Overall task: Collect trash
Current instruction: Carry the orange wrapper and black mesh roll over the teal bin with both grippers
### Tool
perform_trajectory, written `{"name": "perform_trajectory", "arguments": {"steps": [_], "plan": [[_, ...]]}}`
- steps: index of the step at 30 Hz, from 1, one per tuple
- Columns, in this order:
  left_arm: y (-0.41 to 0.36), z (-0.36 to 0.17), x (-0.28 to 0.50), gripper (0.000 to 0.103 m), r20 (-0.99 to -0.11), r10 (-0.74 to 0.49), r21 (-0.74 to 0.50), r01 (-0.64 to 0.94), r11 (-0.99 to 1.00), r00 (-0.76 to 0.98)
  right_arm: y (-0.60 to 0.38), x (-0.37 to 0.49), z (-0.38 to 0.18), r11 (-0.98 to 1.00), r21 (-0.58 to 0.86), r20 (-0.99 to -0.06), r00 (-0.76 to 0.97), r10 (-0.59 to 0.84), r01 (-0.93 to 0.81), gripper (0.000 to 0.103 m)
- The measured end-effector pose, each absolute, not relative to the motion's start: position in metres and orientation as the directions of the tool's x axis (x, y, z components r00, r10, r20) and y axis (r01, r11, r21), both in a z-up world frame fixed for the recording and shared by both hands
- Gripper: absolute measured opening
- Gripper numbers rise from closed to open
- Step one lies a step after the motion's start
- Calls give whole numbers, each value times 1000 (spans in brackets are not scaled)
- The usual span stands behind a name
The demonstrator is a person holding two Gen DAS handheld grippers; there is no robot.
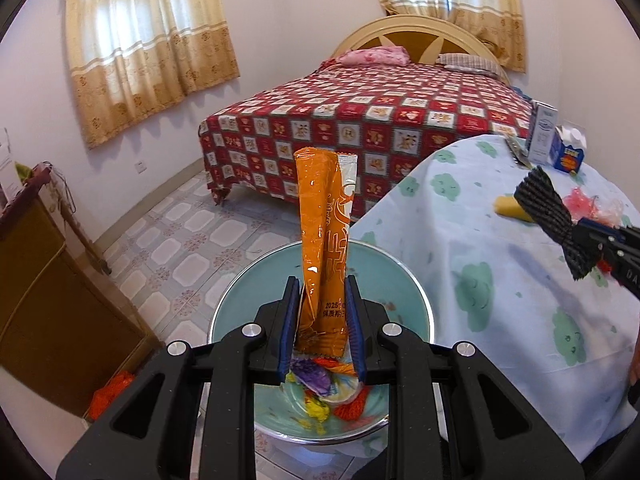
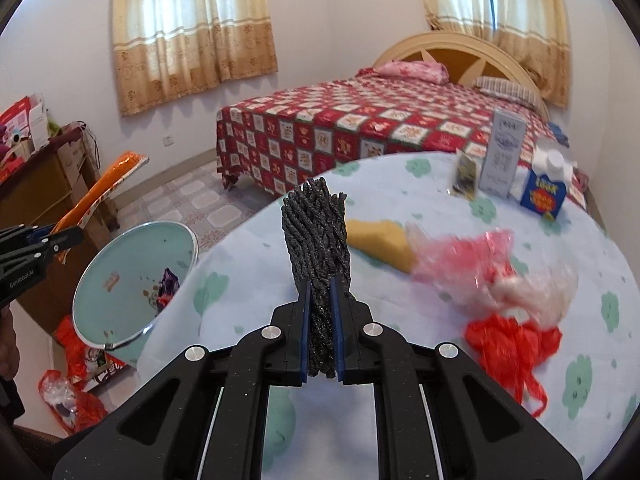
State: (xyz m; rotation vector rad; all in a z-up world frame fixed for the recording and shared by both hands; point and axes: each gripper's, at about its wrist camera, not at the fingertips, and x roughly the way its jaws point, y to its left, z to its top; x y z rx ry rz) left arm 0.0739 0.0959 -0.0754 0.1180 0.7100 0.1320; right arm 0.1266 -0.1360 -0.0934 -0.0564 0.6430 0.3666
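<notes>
Bedroom table: left gripper [image 1: 322, 320] pinches light, crinkly orange wrapper [image 1: 324, 232] low (basin [image 1: 408, 280] beneath); right gripper [image 2: 320, 332] clamps stiff scrubber [image 2: 316, 240].

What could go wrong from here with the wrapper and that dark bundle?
The tall orange wrapper is pinched only near its bottom by the left gripper, so on release it might tip past the basin rim. The right gripper carries its dark bundle over the table, away from the basin.

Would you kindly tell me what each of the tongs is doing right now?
Left tongs: closed on the orange wrapper, above the bowl.
Right tongs: closed on the dark rope bundle.
</notes>
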Motion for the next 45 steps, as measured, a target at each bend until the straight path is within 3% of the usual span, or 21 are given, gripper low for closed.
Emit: {"name": "perform_trajectory", "arguments": {"steps": [10, 45], "plan": [[107, -77, 71, 23, -629, 211, 176, -127, 976, 749, -106, 140, -86, 904, 40, -552, 745, 374, -425, 10], [136, -83, 59, 23, -636, 275, 207, -183, 961, 721, -47, 149, -86, 840, 13, -538, 704, 463, -543, 10]]}}
